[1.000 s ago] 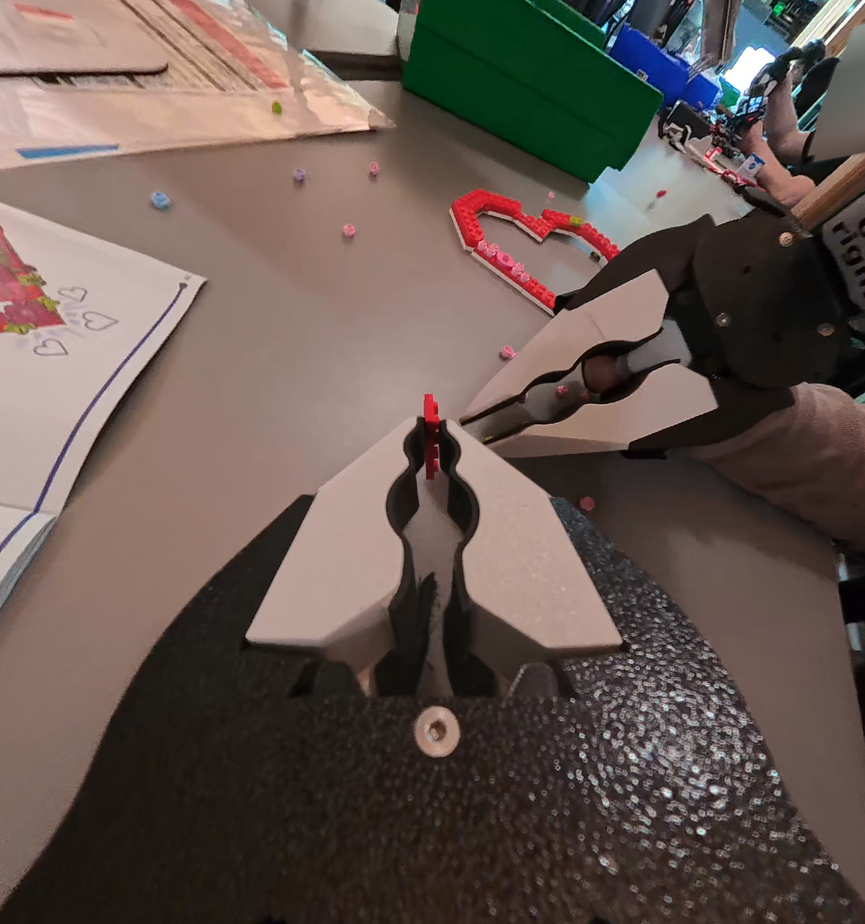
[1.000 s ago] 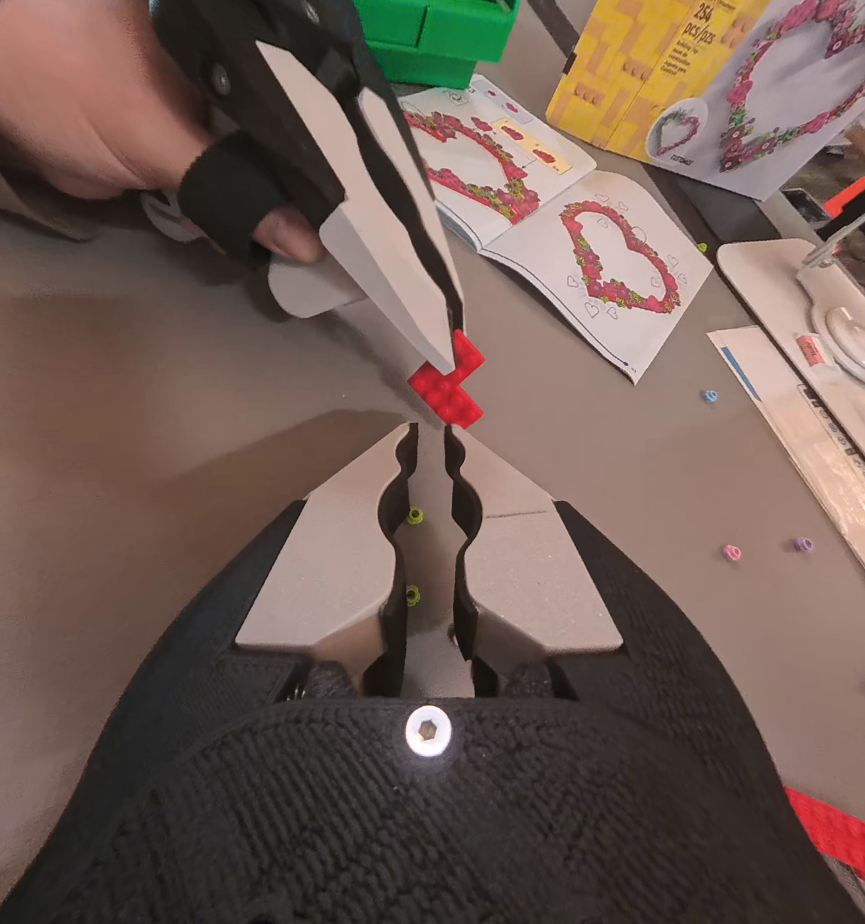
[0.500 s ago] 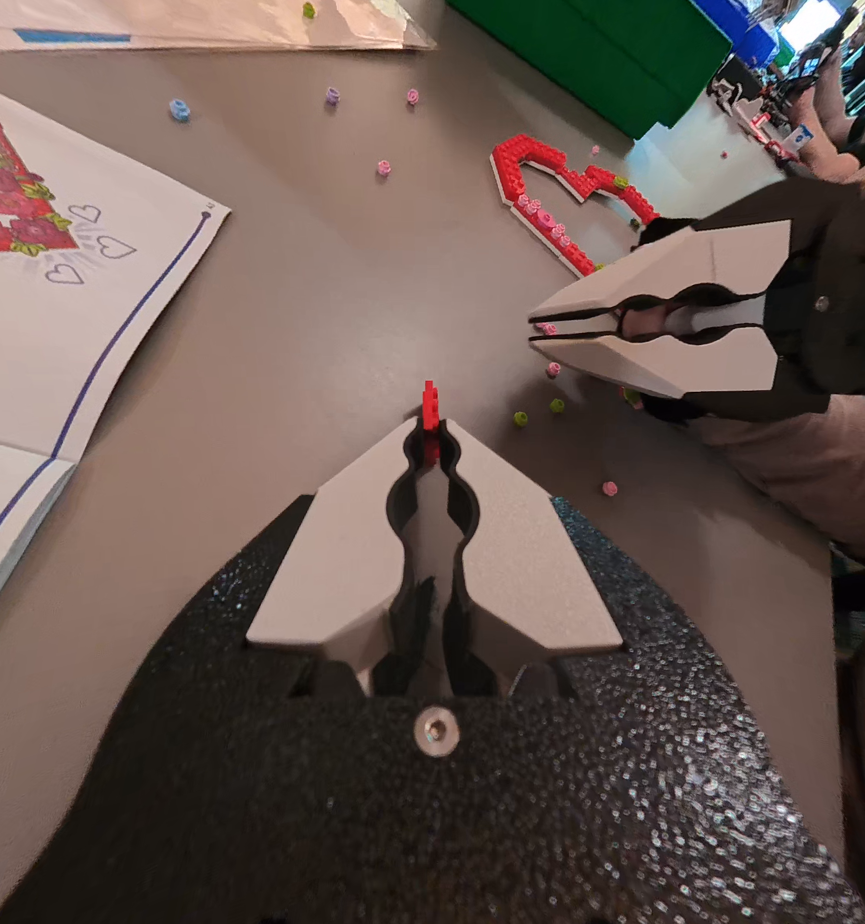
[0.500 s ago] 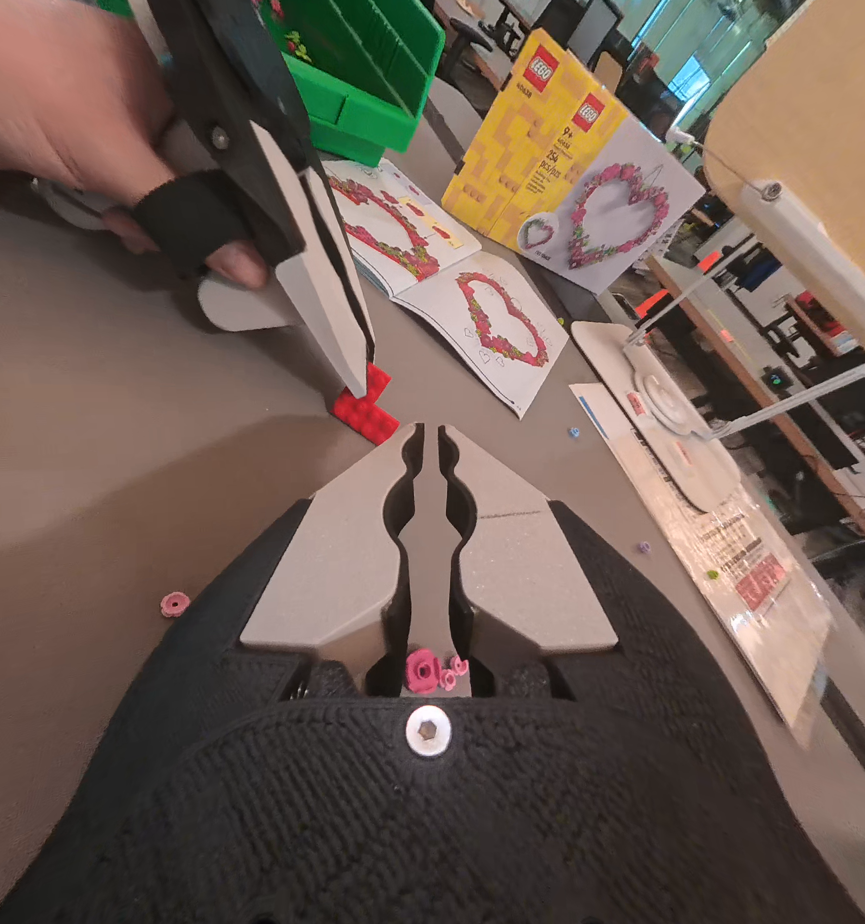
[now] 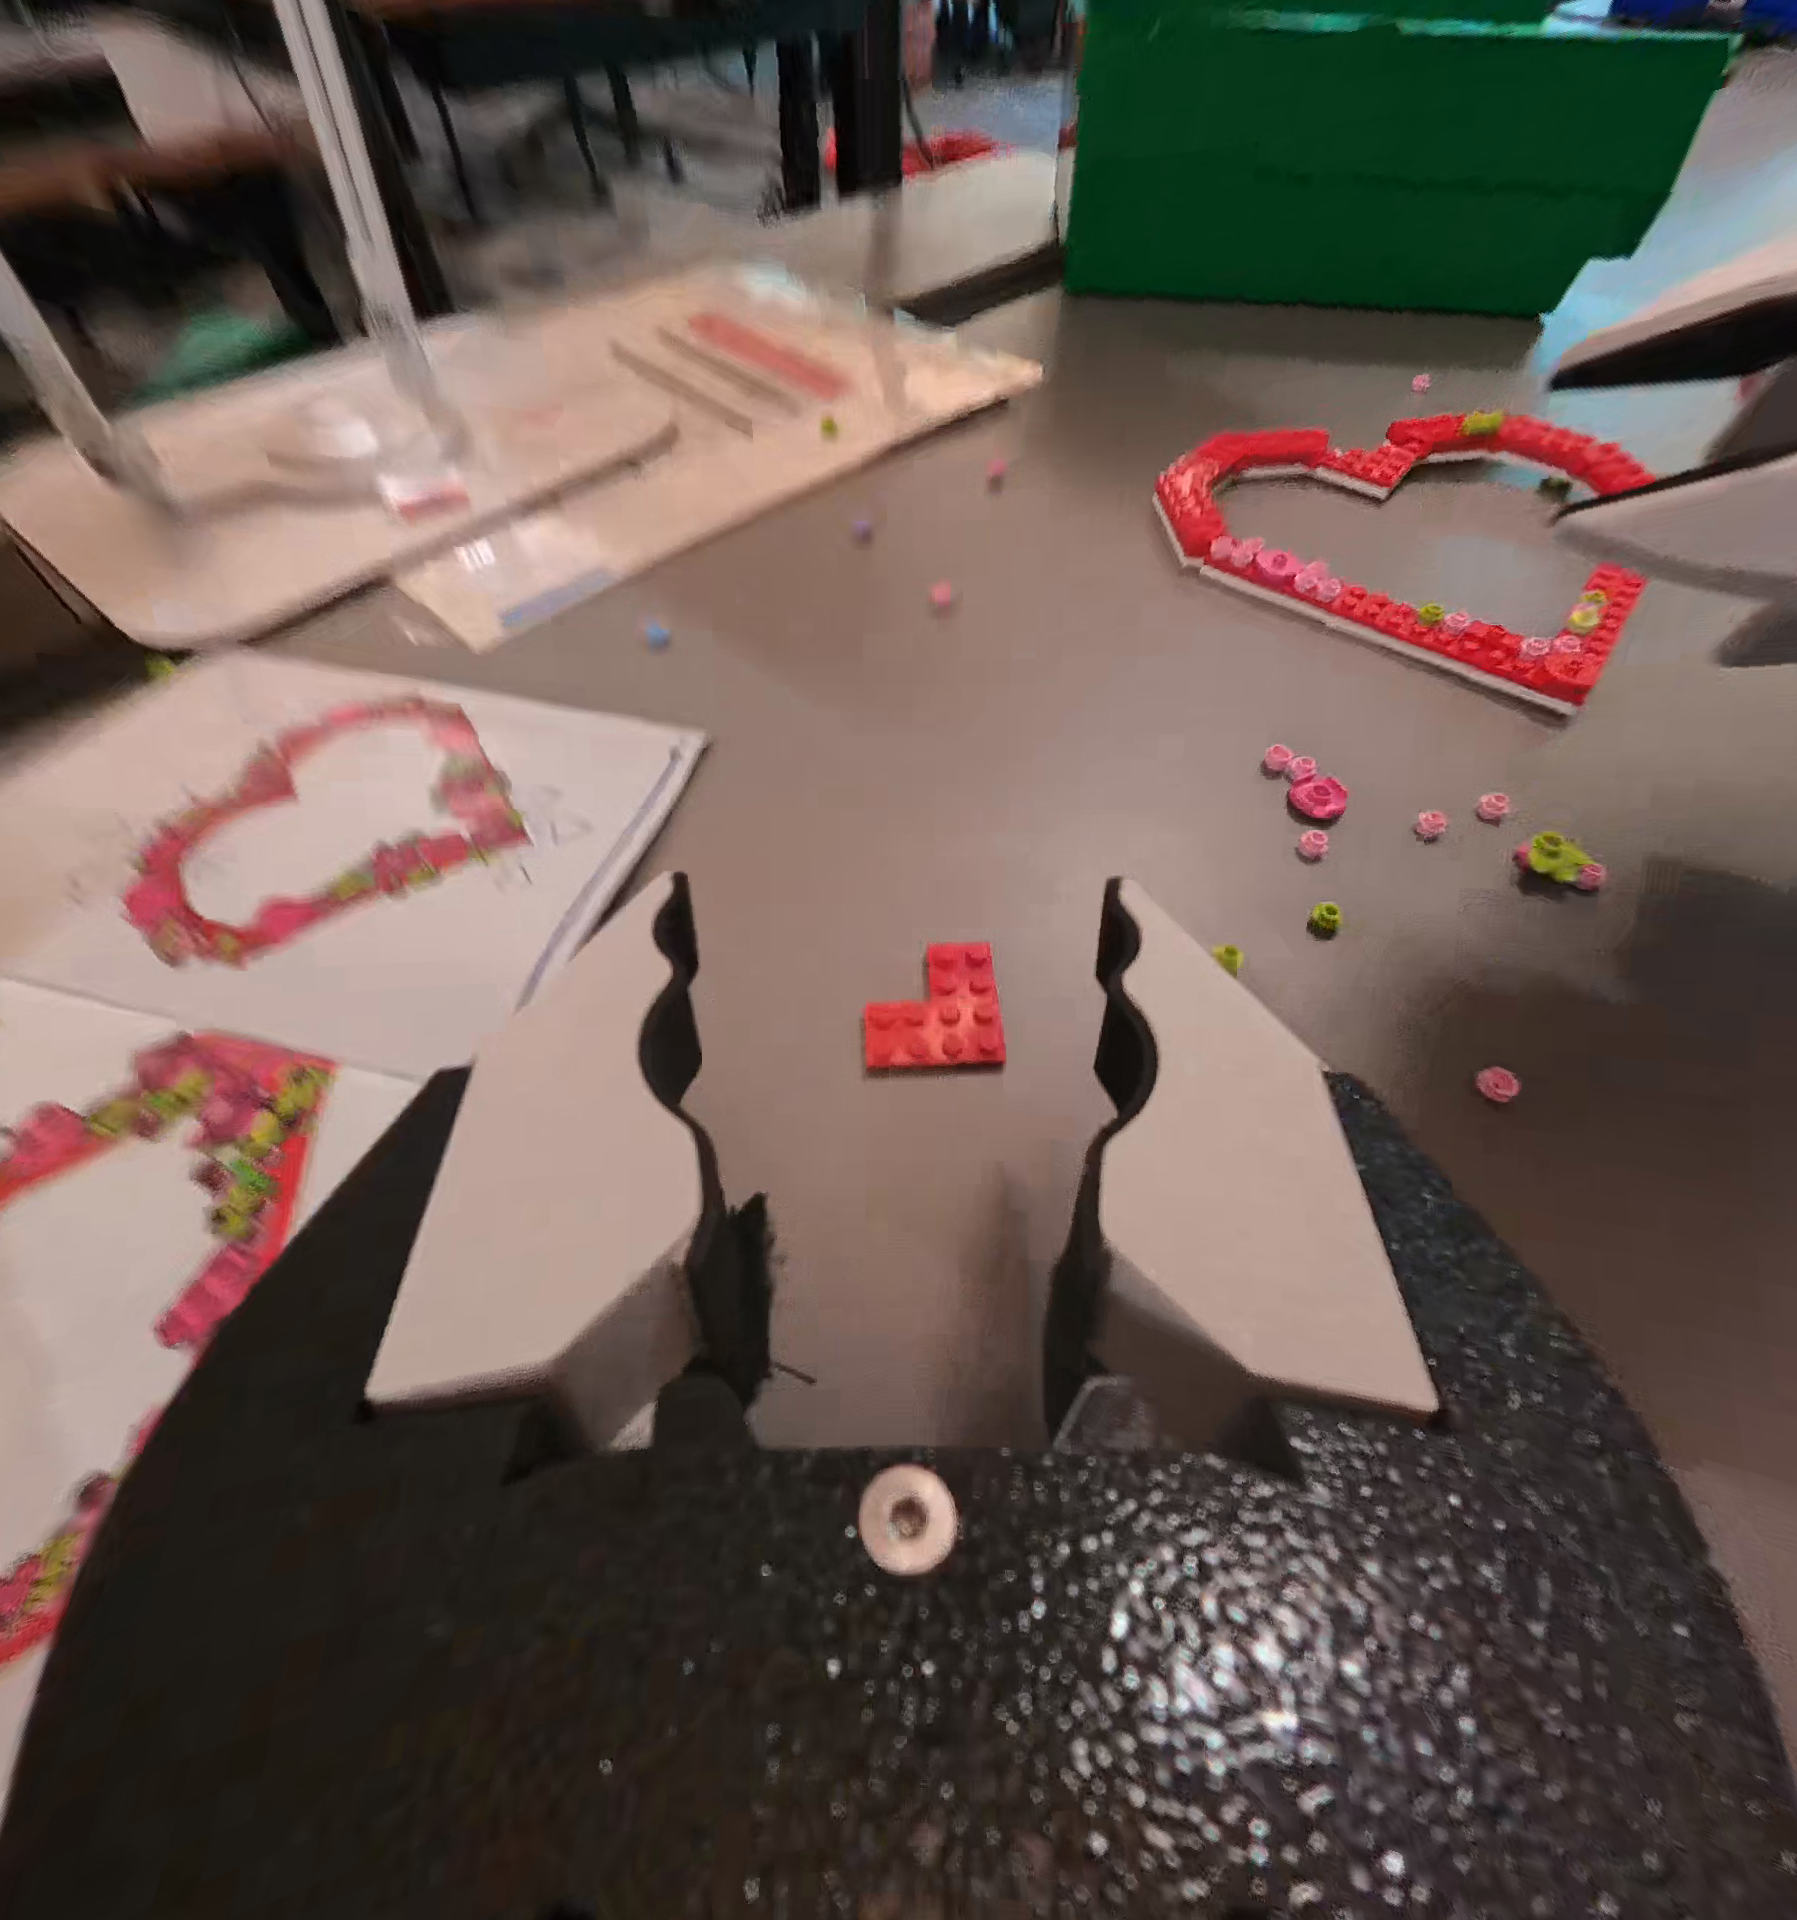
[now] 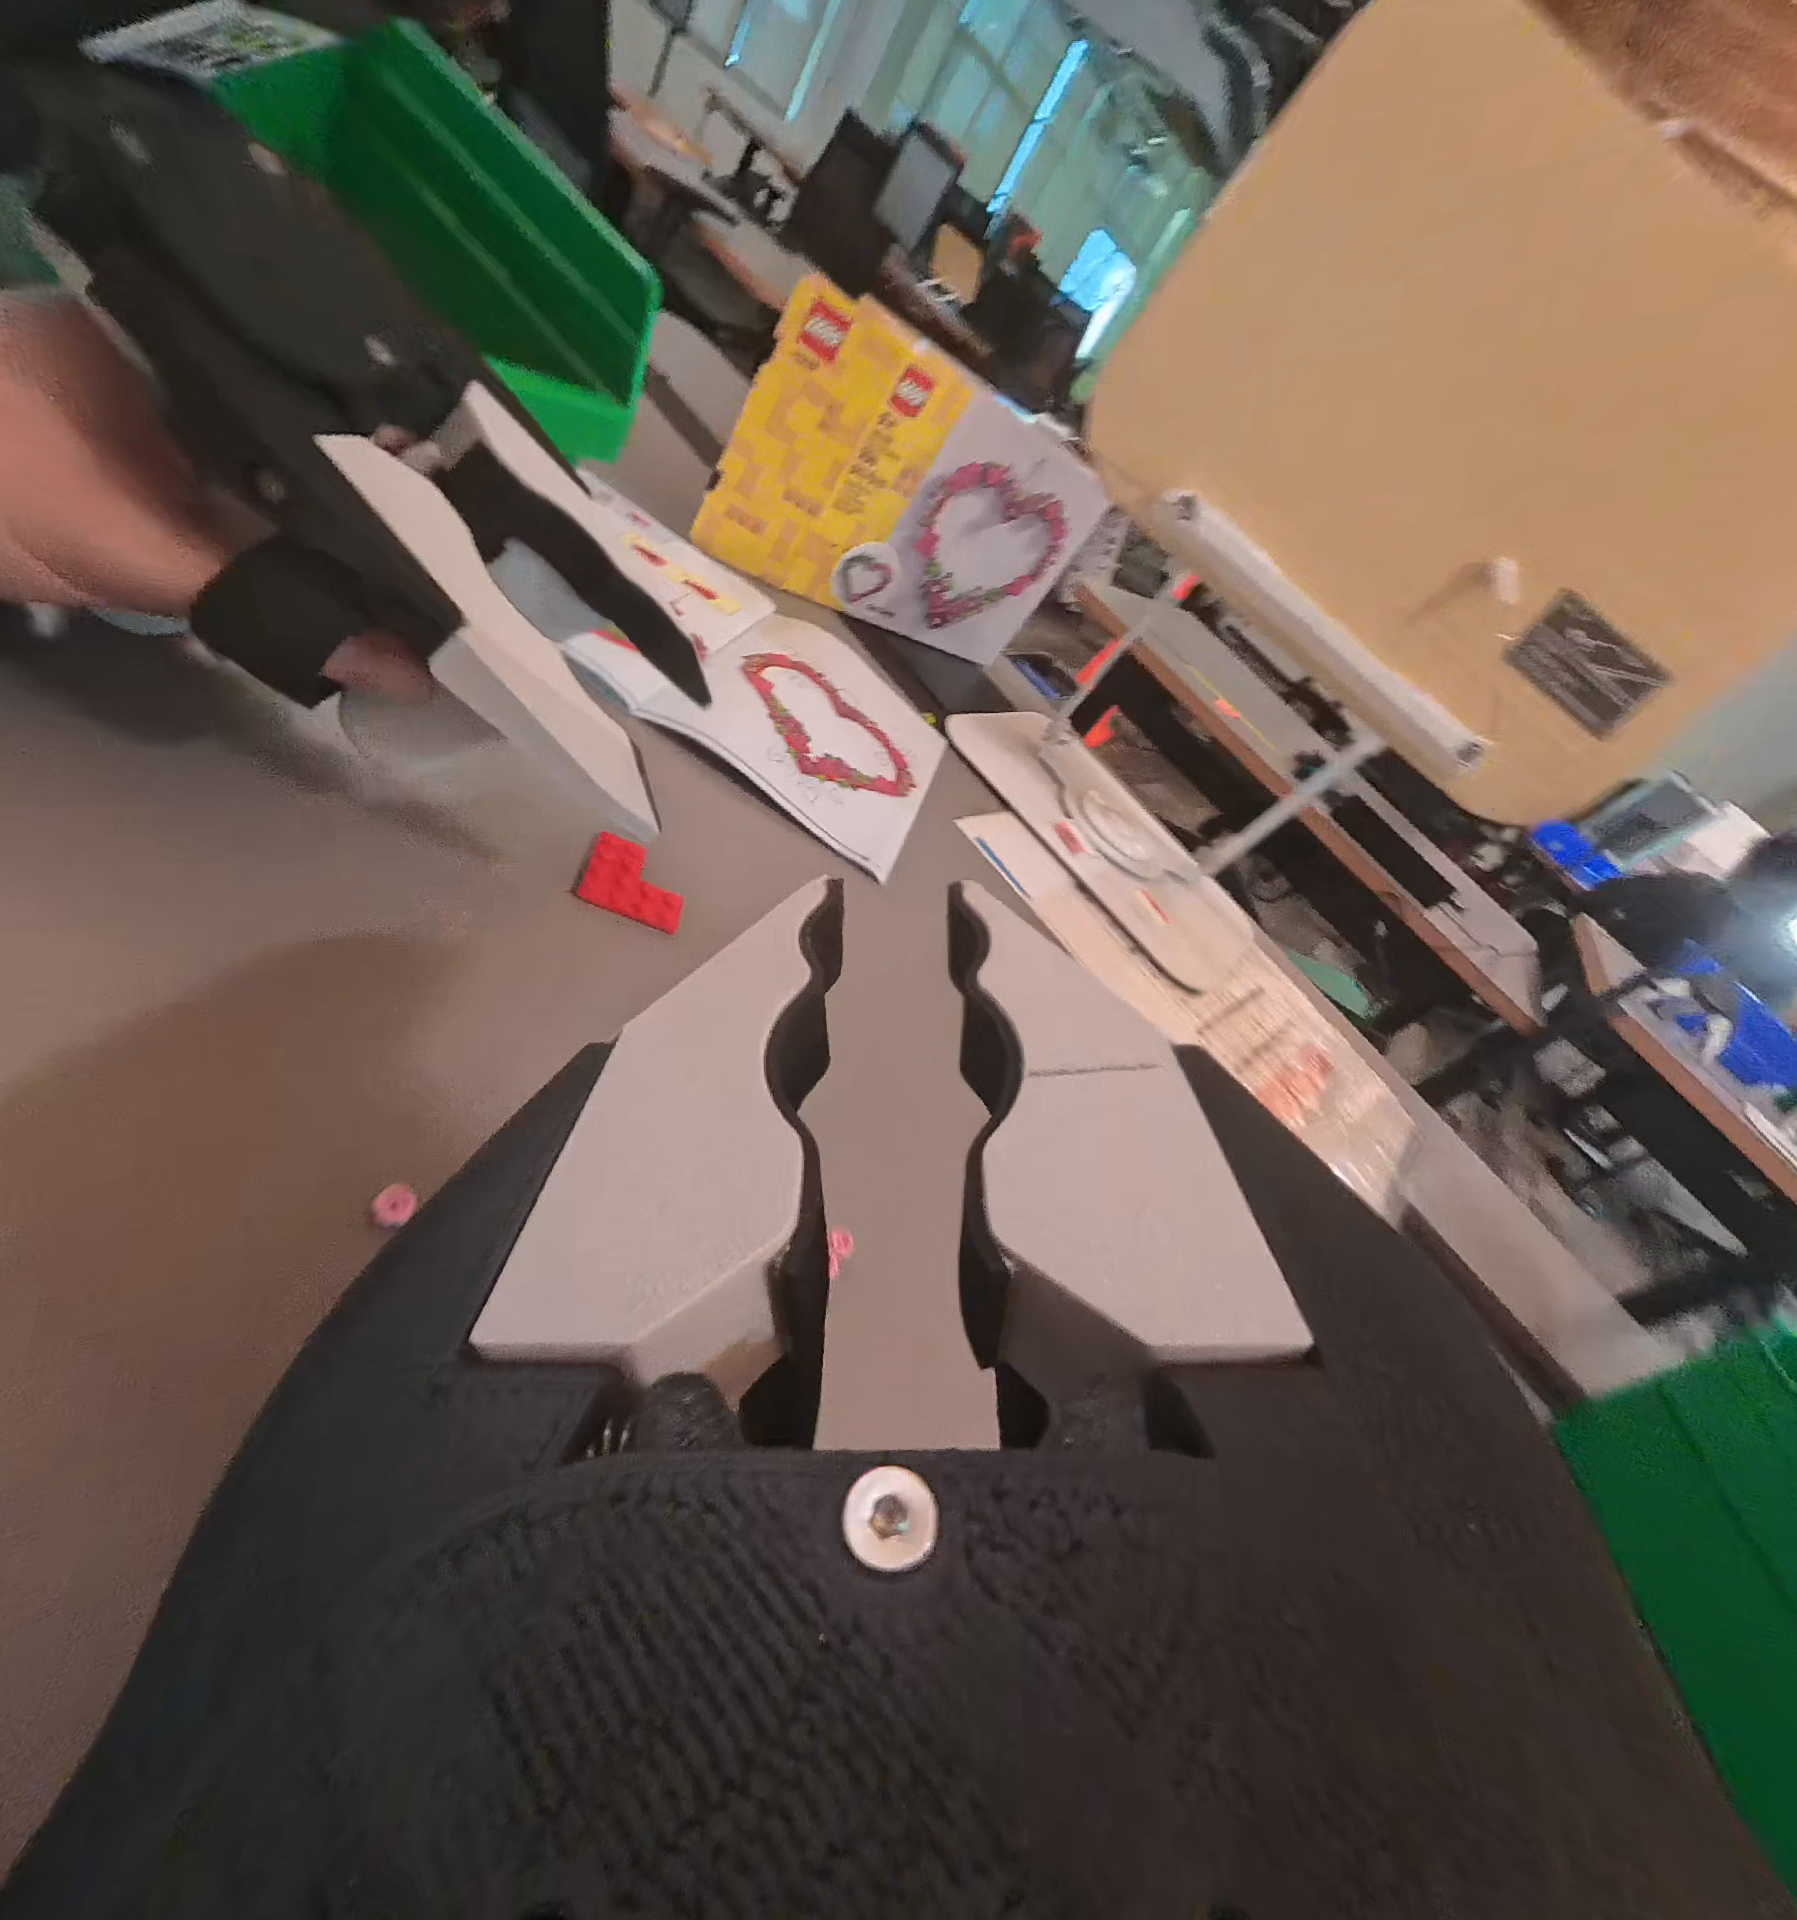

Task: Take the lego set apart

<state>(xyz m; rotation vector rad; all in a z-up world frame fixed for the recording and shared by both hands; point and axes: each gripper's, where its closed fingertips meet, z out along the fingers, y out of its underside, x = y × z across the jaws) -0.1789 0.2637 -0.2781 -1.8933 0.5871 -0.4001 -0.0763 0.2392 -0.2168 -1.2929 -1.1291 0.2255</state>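
A red L-shaped lego plate (image 5: pixel 938 1010) lies flat on the grey table, between the open fingers of my left gripper (image 5: pixel 894 904), which holds nothing. It also shows in the right wrist view (image 6: pixel 628 883), just below the left gripper (image 6: pixel 665 748). The red heart-shaped lego frame (image 5: pixel 1393 551) lies at the far right with a few small flower studs on it. My right gripper (image 6: pixel 894 896) is open and empty; in the left wrist view it (image 5: pixel 1704 436) hovers over the frame's right side.
Small pink and green studs (image 5: pixel 1320 800) lie scattered right of the plate. An open instruction booklet (image 5: pixel 250 894) lies at left. A green bin (image 5: pixel 1372 166) stands behind, a yellow lego box (image 6: pixel 852 468) farther off, and a lamp base (image 5: pixel 302 499) at back left.
My left gripper has opened and dropped the red L-shaped plate onto the table, then lifted. My right gripper has opened a little and drawn back toward the heart frame.
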